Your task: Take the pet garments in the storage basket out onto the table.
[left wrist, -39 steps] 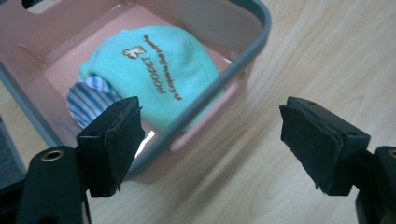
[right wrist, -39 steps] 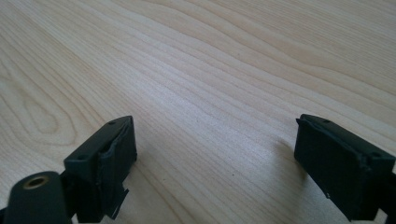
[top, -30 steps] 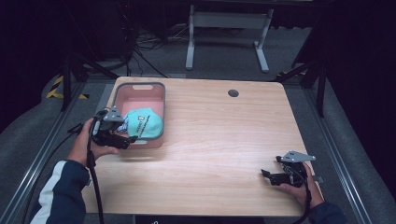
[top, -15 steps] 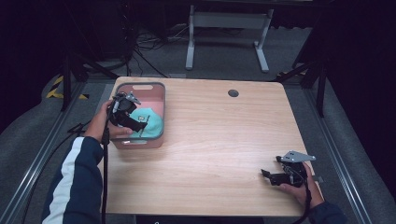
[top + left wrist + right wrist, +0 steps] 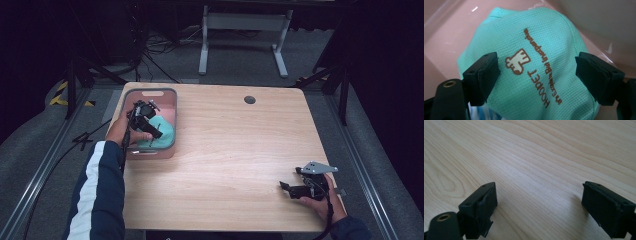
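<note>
A pink plastic bin (image 5: 150, 92) stands at the table's far left with a teal fabric pouch (image 5: 165, 131) inside it. My left gripper (image 5: 154, 134) reaches down into the bin, right over the pouch. In the left gripper view the pouch (image 5: 529, 37) carries brown print and a small cream figure, and the pink bin wall (image 5: 444, 32) shows behind it. There the left gripper (image 5: 536, 67) is open, its jaws wide apart at either side of the pouch without pressing it. My right gripper (image 5: 291, 179) rests low at the table's front right, open (image 5: 539, 195) over bare wood.
The wooden table (image 5: 240, 145) has a dark cable hole (image 5: 249, 99) near its far edge. A metal stand (image 5: 240, 20) and loose cables (image 5: 145, 45) lie on the floor beyond the table. Floor rails run along both sides.
My left hand has moved from the bin's left rim to the right and down into the bin, closing in on the teal pouch. The right hand has stayed put.
</note>
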### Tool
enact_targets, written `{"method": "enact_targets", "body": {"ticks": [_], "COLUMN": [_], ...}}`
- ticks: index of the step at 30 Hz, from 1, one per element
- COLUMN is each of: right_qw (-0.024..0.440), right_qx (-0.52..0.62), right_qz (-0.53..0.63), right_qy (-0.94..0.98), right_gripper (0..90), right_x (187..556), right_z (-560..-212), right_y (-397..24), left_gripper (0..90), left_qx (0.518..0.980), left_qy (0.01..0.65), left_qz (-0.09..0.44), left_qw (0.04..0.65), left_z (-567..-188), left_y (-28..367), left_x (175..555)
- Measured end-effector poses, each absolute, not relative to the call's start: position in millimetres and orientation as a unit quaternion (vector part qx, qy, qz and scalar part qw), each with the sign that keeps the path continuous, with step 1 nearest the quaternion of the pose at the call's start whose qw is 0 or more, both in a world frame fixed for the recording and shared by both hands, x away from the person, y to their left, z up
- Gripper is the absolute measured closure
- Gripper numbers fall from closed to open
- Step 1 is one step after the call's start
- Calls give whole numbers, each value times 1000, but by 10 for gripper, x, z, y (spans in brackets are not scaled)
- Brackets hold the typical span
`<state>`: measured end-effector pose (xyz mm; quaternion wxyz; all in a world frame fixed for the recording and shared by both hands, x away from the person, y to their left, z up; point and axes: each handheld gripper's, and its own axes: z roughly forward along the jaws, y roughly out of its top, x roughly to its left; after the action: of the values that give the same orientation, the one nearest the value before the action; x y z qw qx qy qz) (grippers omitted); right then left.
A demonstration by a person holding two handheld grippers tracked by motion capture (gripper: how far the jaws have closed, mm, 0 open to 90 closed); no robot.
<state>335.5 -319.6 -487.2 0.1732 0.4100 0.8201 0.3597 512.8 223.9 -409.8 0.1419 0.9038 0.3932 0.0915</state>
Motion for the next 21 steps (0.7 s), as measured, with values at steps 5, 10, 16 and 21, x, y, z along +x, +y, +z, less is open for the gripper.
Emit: {"method": "enact_targets", "body": {"ticks": [5,10,16,21], "right_qw": [173,173,173,173], "right_qx": [410,410,411,410], "right_qz": [360,361,360,360], "right_qy": [820,819,820,820], "right_gripper": [135,135,135,135], "right_x": [3355,3355,3353,3354], "right_z": [-4872,-4871,-4869,-4869], "right_y": [-3196,-3195,-3195,-3196], "left_gripper": [178,177,167,193], "left_qx": [906,905,899,894], "left_qy": [397,403,418,434], "left_qz": [84,90,97,95], "left_qw": [122,104,88,65], "left_z": [-4180,-4249,-4309,-4360], "left_y": [2206,2205,2211,2200], "left_x": [5161,5203,5253,5286]}}
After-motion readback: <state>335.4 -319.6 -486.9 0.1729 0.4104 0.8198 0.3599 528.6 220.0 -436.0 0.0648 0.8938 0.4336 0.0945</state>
